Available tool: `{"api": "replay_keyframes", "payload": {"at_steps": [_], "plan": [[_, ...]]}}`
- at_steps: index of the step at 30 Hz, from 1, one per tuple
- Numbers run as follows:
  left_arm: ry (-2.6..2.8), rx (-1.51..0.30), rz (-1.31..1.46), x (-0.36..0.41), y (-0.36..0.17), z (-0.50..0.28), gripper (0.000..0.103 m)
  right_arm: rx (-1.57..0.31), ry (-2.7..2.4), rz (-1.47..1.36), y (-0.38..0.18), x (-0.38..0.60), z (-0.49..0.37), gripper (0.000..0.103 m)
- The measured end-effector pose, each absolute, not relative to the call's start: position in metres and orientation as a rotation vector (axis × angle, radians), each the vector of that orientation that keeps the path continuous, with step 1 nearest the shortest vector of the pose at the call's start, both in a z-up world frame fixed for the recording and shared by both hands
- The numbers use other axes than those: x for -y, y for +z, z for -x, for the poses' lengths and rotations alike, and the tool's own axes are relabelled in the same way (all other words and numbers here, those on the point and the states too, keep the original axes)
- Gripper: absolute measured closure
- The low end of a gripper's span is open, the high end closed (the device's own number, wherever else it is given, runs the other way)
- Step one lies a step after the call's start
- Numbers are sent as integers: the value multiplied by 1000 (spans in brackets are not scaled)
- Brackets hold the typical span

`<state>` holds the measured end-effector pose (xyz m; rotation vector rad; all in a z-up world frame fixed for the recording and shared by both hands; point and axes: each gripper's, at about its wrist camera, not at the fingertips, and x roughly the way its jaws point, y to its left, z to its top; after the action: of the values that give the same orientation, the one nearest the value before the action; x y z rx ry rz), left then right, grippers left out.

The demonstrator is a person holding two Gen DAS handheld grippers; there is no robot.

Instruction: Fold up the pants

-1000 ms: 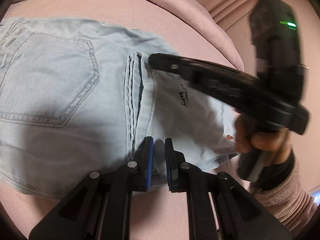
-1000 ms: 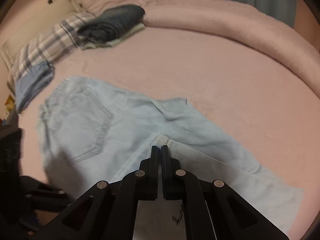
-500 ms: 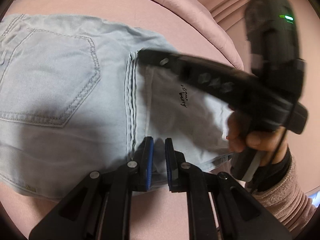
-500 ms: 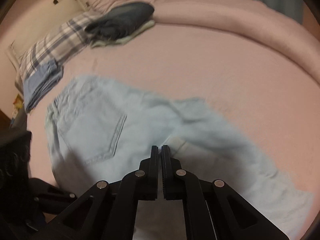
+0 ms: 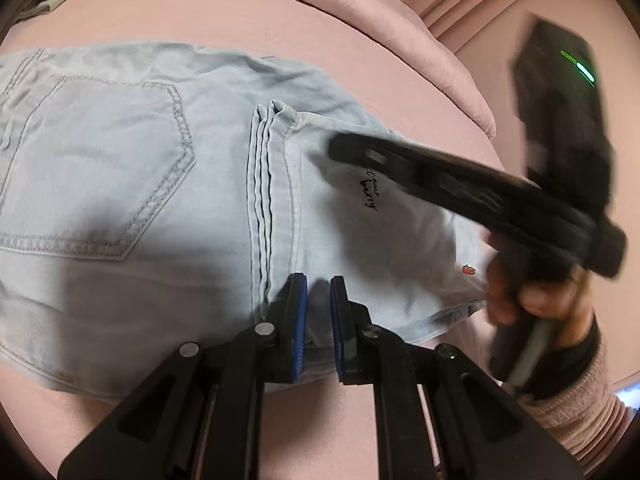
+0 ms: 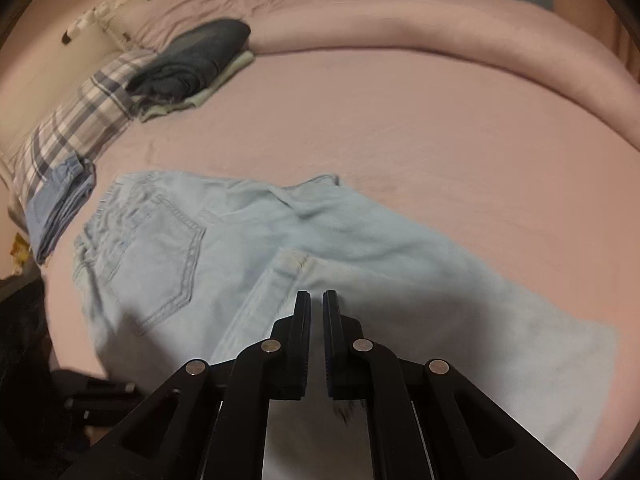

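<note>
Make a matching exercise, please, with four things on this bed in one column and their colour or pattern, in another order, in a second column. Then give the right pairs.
Things:
1. pants being folded
2. folded garment on top of the far pile
3. bed sheet
4. pillow at the left edge

Colours or patterns:
A. pink
B. checked, blue and white
C. pale blue denim
D. dark blue-grey

Right pairs: 1-C, 2-D, 3-A, 4-B
</note>
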<state>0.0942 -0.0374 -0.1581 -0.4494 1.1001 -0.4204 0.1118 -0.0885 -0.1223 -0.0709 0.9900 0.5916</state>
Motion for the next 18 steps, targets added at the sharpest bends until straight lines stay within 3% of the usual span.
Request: {"api": "replay_keyframes", "payload": {"at_steps": [9, 18], "plan": [[-396, -1089, 388, 45, -158, -93, 91, -992, 403, 101, -139, 168, -53, 99], [-388, -1088, 359, 48, -159, -103, 91, -973, 391, -101, -133, 212, -17, 99]]}}
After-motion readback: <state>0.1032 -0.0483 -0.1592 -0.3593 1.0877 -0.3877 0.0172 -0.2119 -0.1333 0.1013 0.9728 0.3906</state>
